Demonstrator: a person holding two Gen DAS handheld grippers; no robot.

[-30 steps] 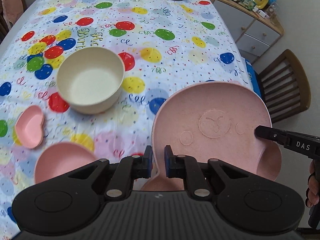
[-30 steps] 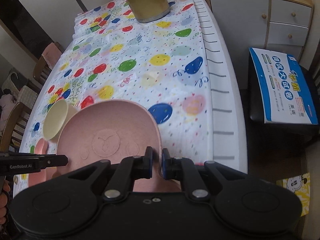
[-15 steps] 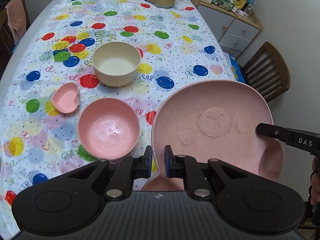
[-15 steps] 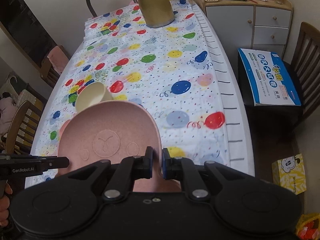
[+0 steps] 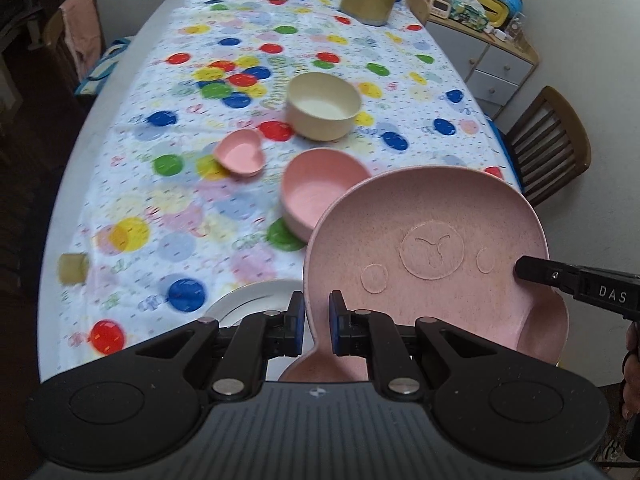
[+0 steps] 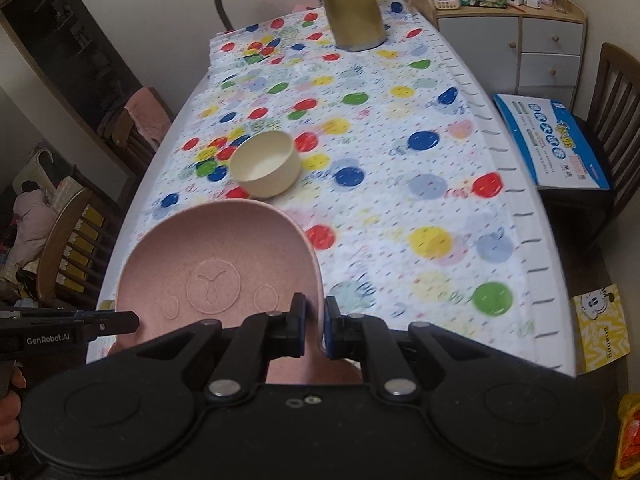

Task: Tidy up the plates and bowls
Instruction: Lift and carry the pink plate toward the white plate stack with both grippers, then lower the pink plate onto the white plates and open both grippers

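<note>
A pink bear-face plate [image 5: 432, 248] hangs tilted above the near end of the balloon-print table, held from both sides. My left gripper [image 5: 316, 320] is shut on its left rim. My right gripper [image 6: 314, 324] is shut on the right rim, with the plate [image 6: 216, 256] stretching away to the left. Each gripper's fingertips show at the edge of the other's view. On the cloth lie a pink bowl [image 5: 316, 192], a heart-shaped pink dish [image 5: 240, 156] and a cream bowl [image 5: 324, 106]. A white plate [image 5: 248, 300] lies near the front edge, partly hidden by my left fingers.
A gold jug [image 6: 352, 4] stands at the far end of the table. A small yellowish object [image 5: 72, 268] sits by the left edge. Wooden chairs [image 5: 548, 144] flank the table, and a drawer cabinet [image 6: 520, 40] stands at the right wall.
Both grippers have carried the pink plate back toward the near end of the table and upward. The bowls now lie farther ahead, and the white plate has come into view.
</note>
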